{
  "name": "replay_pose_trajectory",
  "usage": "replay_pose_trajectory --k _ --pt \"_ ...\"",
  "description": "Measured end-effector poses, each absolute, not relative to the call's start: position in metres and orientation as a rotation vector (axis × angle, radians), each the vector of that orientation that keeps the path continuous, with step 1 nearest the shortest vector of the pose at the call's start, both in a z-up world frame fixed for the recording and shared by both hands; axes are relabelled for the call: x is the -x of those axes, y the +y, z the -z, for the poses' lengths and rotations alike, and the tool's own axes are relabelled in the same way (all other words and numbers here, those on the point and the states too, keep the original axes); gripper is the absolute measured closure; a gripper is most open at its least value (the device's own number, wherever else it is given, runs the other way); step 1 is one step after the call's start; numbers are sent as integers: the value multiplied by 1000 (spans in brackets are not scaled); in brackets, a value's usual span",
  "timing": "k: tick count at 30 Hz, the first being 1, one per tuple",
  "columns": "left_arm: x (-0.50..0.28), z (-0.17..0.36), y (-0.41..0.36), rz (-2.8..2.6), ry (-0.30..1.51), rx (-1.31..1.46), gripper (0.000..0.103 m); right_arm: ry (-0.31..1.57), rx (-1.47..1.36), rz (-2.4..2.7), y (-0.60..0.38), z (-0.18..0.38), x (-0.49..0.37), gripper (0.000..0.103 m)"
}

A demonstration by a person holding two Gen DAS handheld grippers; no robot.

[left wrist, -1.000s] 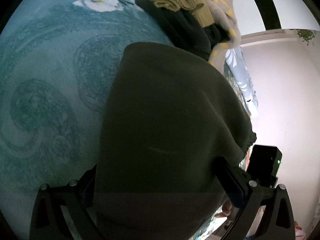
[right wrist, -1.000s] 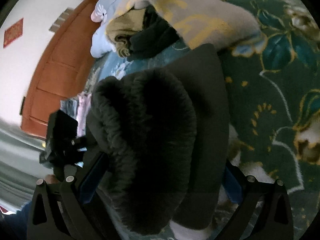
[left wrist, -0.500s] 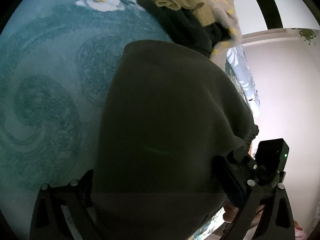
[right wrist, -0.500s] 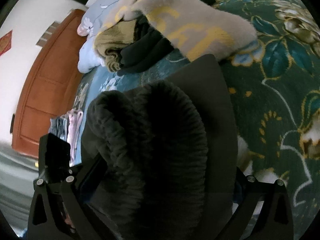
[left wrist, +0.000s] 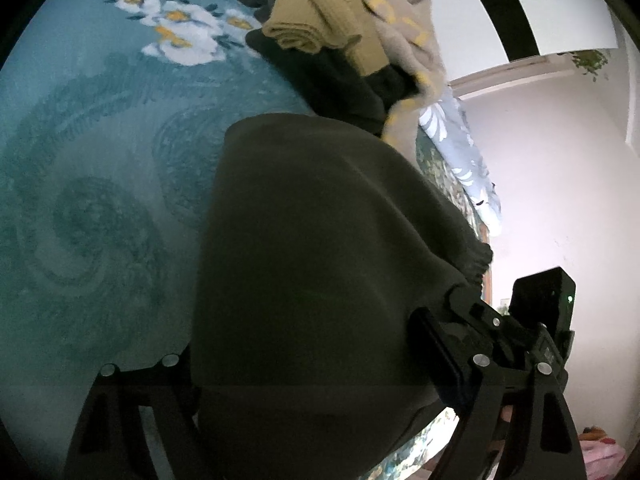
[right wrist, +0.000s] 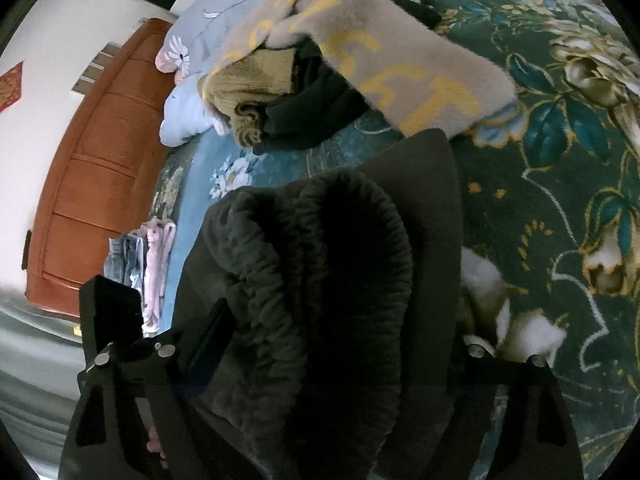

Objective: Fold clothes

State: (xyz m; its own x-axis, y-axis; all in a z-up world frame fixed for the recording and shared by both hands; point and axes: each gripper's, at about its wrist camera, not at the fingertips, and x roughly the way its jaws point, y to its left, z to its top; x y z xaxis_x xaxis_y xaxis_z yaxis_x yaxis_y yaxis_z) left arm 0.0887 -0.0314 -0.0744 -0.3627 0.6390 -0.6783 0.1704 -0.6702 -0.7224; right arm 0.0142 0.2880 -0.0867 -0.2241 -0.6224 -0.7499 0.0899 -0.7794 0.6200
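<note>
A dark olive garment with a ribbed elastic band hangs in thick folds between both grippers, over a teal flowered bedspread. My left gripper is shut on it, and the cloth hides the fingertips. In the right wrist view the bunched band fills my right gripper, which is shut on the same garment. The two grippers are close together: the right gripper shows at the left view's lower right, and the left gripper at the right view's lower left.
An unfolded pile lies just beyond the garment: a mustard knit, a black piece and a beige fleece with yellow letters. A pale blue quilt lies behind. Folded pink and denim items sit near a wooden door.
Both grippers have moved with the garment still in them, so the pile now sits lower and more central in view. The right gripper has come closer to the left one.
</note>
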Motion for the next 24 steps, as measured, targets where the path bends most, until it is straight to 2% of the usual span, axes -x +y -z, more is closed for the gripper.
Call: replay_pose_trajectory --k 2,6,14,24 --pt "-92 69 -17 -2112 -1065 1538 16 -630 -1582 2053 286 84 -15 21" --pt "-109 60 -35 -2158 -1091 1461 16 -617 -1560 2059 278 72 -18 22" --pt "-107 11 -82 -2323 -1121 1236 16 -448 -1412 2013 220 8 4 22" --pt "-152 -76 -238 -2737 -1227 942 16 -195 -1215 1705 -2 -68 58 22"
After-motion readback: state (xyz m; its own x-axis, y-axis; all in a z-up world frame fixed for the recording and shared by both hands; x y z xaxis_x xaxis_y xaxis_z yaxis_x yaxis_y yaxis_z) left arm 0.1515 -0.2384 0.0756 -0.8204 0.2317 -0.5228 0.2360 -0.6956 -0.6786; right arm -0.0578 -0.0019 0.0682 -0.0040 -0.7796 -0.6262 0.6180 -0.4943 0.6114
